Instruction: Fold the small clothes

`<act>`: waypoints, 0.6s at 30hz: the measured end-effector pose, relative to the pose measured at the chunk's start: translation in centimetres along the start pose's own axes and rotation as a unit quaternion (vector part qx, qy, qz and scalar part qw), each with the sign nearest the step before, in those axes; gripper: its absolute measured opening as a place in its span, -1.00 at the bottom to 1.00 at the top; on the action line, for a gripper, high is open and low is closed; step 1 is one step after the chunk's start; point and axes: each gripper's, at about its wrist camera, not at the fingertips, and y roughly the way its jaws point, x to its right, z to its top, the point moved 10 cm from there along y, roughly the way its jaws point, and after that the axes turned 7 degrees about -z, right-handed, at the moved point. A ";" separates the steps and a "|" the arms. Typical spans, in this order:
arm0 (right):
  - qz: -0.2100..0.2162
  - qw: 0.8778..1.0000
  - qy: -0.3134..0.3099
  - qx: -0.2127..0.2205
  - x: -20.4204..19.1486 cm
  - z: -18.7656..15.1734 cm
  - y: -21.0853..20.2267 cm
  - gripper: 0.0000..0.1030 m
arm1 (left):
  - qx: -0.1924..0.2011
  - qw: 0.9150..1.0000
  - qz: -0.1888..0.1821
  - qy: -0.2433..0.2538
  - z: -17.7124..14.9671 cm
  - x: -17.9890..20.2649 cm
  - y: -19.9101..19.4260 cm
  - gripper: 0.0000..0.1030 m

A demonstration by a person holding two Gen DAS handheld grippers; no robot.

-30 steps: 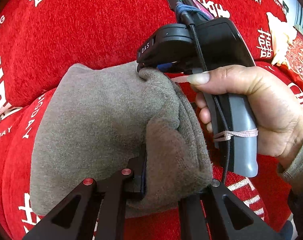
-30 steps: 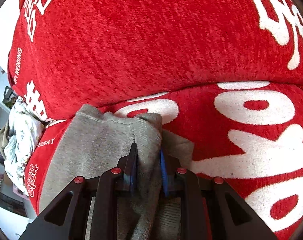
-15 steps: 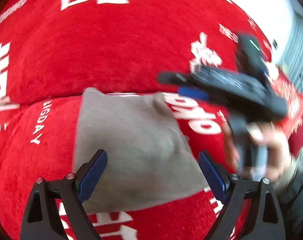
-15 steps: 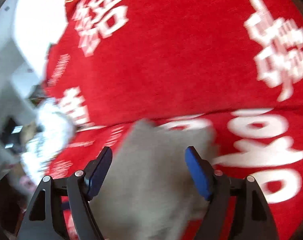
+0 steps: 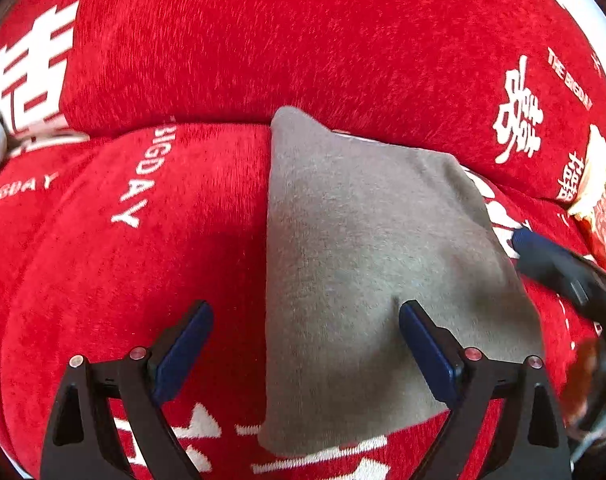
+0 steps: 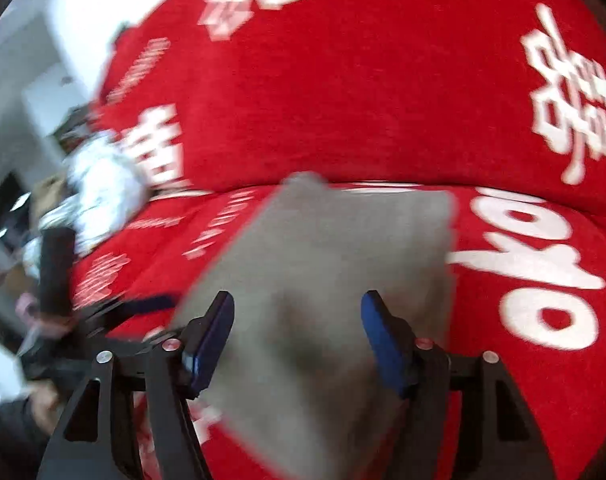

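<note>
Left claw (image 5: 305, 346) and right claw (image 6: 297, 330): both released, jaws just opened then right easing narrower, nothing gripped, above the folded grey garment (image 5: 367, 264) lying flat on the red sofa cover (image 5: 143, 280) (risk: a low blue pad (image 5: 425, 346) snags the knit and drags the fold open).

In the left wrist view the folded garment (image 5: 367, 264) lies on the sofa seat (image 5: 103, 264), right of centre, its far edge against the backrest (image 5: 263, 40) filling the top of the frame; the left gripper (image 5: 307, 352) sits at the bottom, one pad over the seat, the other over the cloth; the right gripper (image 5: 559, 268) enters at the right edge. In the right wrist view the garment (image 6: 327, 272) lies centre, behind the right gripper (image 6: 299, 336) at bottom; a crumpled cloth (image 6: 99, 196) lies left.
</note>
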 end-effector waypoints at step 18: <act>-0.120 0.985 0.122 0.006 9.9 -7.7 -8.0 0.63 | -0.025 1.000 -0.008 0.017 -1.0 -4.9 -3.1 0.85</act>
